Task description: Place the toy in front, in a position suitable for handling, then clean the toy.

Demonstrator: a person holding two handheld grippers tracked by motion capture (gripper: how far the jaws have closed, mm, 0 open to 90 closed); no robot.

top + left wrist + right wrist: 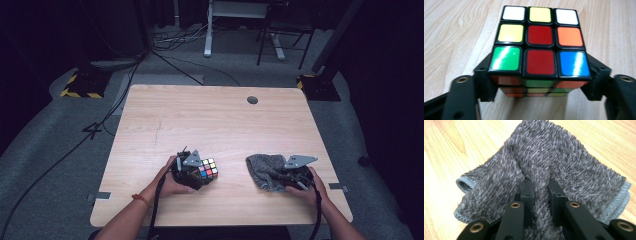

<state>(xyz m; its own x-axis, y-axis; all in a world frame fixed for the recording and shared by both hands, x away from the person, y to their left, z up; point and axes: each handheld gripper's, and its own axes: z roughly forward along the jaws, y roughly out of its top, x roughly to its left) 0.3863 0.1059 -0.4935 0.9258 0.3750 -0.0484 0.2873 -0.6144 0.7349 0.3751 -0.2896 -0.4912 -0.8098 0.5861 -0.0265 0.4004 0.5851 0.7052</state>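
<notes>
Cube (540,42) scrambled, glossy; cloth (544,165) grey, fuzzy

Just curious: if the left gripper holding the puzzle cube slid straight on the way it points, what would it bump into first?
Probably nothing: beyond the left gripper and its cube, bare table shows.

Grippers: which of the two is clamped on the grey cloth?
The right gripper. Its jaws pinch a fold of the fuzzy grey cloth on the table. The left gripper is instead clamped on the sides of the puzzle cube.
</notes>
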